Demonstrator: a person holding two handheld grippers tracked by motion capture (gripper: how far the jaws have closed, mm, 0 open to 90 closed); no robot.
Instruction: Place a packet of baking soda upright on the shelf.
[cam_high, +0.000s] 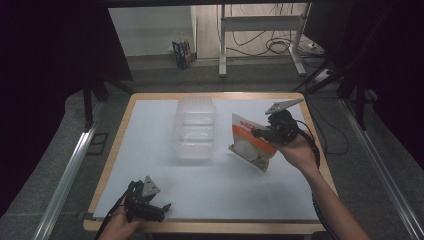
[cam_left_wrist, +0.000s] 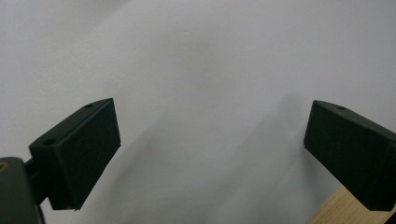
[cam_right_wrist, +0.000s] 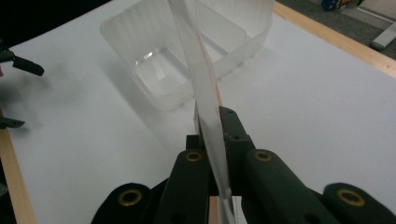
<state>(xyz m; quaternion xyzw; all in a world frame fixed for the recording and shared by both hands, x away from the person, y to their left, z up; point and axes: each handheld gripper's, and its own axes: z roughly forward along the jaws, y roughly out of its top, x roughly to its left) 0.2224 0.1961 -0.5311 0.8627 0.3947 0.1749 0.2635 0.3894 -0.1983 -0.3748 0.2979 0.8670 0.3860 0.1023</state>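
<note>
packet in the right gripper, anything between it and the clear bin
Nothing visible. The packet, pinched in the right gripper, hangs above the white sheet just right of the clear bin. The gap between them is bare, the bin's top is open, and the left gripper sits at the near edge.

The packet (cam_high: 251, 143) beside the clear, colourless plastic container (cam_high: 195, 128) is white with an orange-red band and a pale round picture on its face; seen edge-on in the right gripper view (cam_right_wrist: 205, 88) it is white with a thin red line. Both grippers, left (cam_high: 150, 202) and right (cam_high: 264, 133), are black with grey plates. Under the container lies a white sheet (cam_high: 210, 185) on a light wooden table (cam_high: 112, 155).
</note>
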